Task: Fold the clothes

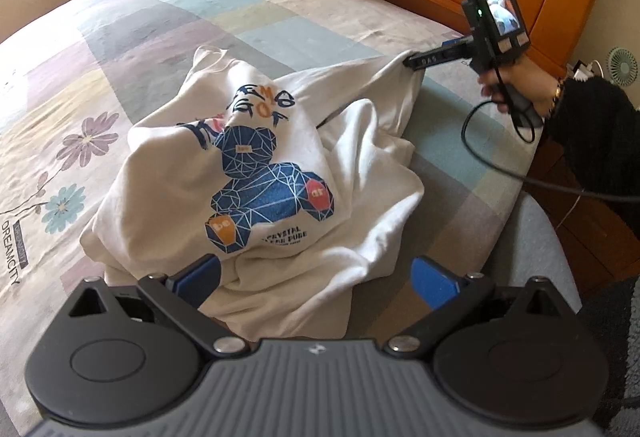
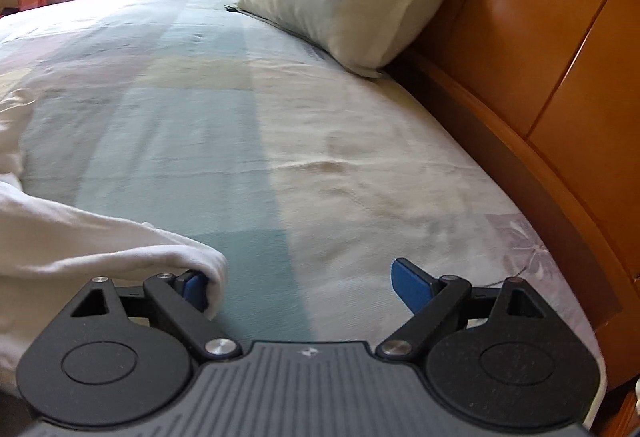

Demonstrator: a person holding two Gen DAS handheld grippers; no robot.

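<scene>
Shirt's bunched on the bed, right in front of the left jaws, with one end stretched out to the right gripper.

Left wrist view: the white shirt [image 1: 256,173] sits in a rumpled heap near the bed [image 1: 120,49] edge, print side up. The left gripper [image 1: 316,277] has its jaws spread wide with nothing between them, and the heap's near edge is directly ahead and slightly below, so that's the closer tool for the bulk of it. The shirt runs away to the upper right, where its far corner meets the tip of the right gripper [image 1: 416,60].

Right wrist view: the right gripper [image 2: 300,285] is wide open too. A fold of shirt [image 2: 100,245] drapes over its left finger [image 2: 194,287], not pinched. The rest of the cloth lies off to the left, and only bed [image 2: 320,157] is ahead.
</scene>
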